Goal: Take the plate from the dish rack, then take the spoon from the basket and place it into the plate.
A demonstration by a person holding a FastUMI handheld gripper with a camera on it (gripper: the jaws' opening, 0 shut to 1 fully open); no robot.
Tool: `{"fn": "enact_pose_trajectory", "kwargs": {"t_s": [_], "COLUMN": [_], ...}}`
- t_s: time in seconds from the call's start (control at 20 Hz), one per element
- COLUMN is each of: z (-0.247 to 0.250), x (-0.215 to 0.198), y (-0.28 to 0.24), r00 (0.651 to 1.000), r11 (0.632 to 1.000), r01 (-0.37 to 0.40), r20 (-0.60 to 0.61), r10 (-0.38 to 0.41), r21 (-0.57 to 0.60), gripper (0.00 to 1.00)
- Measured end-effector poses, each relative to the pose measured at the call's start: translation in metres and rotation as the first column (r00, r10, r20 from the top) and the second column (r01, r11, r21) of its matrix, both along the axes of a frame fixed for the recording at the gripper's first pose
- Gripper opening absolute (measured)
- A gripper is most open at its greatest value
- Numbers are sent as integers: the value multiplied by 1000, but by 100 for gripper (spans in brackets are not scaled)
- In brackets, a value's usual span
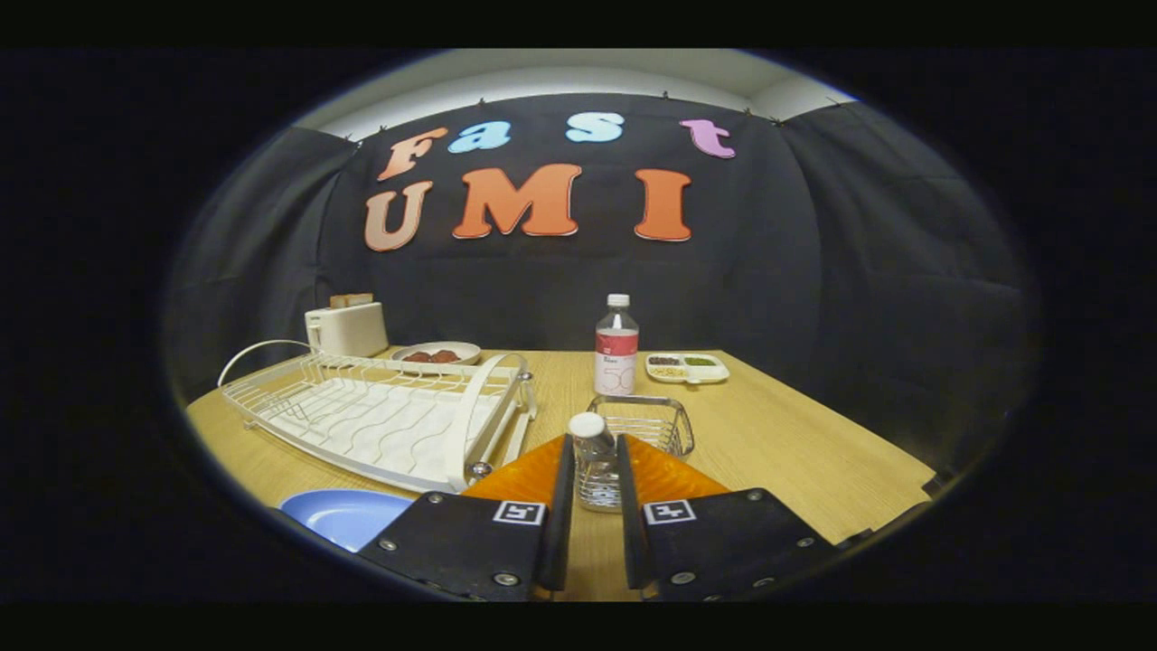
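The orange plate [664, 470] lay flat on the tabletop [795, 452] directly under the gripper [595, 445], its ridged surface showing to either side of the two fingers [565, 493]. The fingers stood a narrow gap apart, and a small clear bottle with a white cap [594, 461] stood upright in that gap; whether both fingers pressed on it could not be told. Just beyond the fingertips sat the wire basket [653, 423], its contents hidden behind the small bottle. To the left of the plate stood the white dish rack [380, 411], and a blue plate [339, 515] lay near the rack's closer edge. Farther back were a toaster [348, 327], a dish of reddish food [438, 353], a water bottle [616, 345] with a red label (its print was too small to make out) and a divided tray [687, 367].
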State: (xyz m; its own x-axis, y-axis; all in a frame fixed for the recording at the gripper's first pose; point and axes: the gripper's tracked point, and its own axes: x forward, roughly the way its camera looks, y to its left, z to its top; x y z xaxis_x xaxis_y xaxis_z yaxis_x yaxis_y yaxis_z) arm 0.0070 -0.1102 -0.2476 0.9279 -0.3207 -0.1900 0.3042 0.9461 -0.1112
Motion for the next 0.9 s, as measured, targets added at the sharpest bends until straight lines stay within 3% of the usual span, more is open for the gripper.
{"fn": "enact_pose_trajectory", "kwargs": {"t_s": [0.45,0.9], "z": [8,20], "x": [11,4], "y": [-7,-4], "r00": [999,998], "r11": [999,998], "r01": [32,26], "r20": [25,59], "r10": [-31,-22], "r21": [-32,-66], "gripper": [12,17]}}
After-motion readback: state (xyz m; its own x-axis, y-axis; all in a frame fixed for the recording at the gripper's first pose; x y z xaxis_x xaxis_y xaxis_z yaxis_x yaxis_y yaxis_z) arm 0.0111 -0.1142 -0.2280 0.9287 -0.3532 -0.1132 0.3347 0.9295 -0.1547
